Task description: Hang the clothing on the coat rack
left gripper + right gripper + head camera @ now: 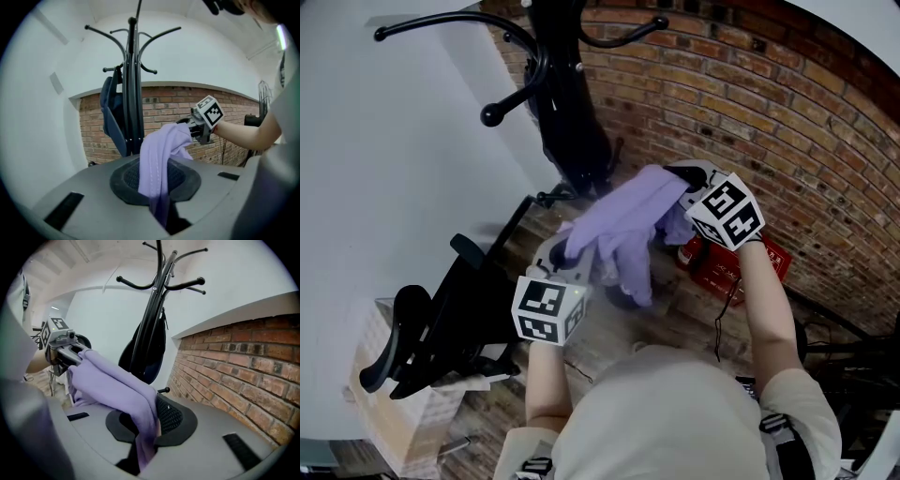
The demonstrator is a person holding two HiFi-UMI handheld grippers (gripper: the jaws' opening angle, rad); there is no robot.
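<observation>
1. The left hand-held gripper (pixel 565 255) is closed on one end of the lilac garment (pixel 623 225). In the left gripper view the cloth runs out from between its jaws and rises away.
2. The right hand-held gripper (pixel 682 180) is clamped on the other end. The right gripper view shows the fabric pinched between its jaws.
3. The garment hangs in the air between the 2 grippers, bunched and drooping in folds.
4. The black coat rack (pixel 133 70) stands just beyond the garment, where the white wall meets the brick wall (pixel 769 103). Garment and rack are apart.
5. A dark blue item (pixel 110 112) hangs against the rack's pole.
6. 1 black office chair (pixel 441 319) stands to the person's left.
</observation>
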